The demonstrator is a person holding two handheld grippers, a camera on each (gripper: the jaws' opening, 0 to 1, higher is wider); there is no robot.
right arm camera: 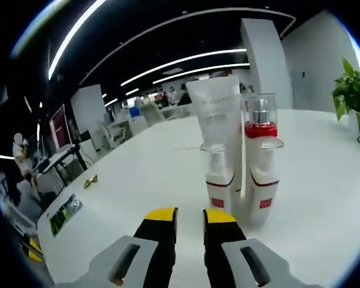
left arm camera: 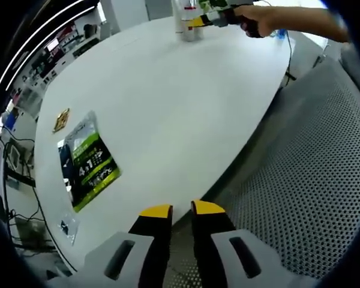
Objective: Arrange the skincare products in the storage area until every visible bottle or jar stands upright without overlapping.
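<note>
In the left gripper view, the left gripper hangs over the near edge of a white table, its two yellow-tipped jaws close together with a slim gap and nothing between them. One green-and-black packet lies flat on the table to the left, with one small gold item just beyond it and one small clear sachet nearer the edge. A grey mesh chair fills the right side. At the far side of the table the bottles stand in a tight cluster (too small to count here), and the right gripper sits right by them, held by a hand.

In the right gripper view, the right gripper points at the products, jaws nearly closed and empty. Three products stand upright, touching: one tube behind, one short bottle in front of it, and one taller bottle with a red band and clear cap beside them. One plant shows at the right.
</note>
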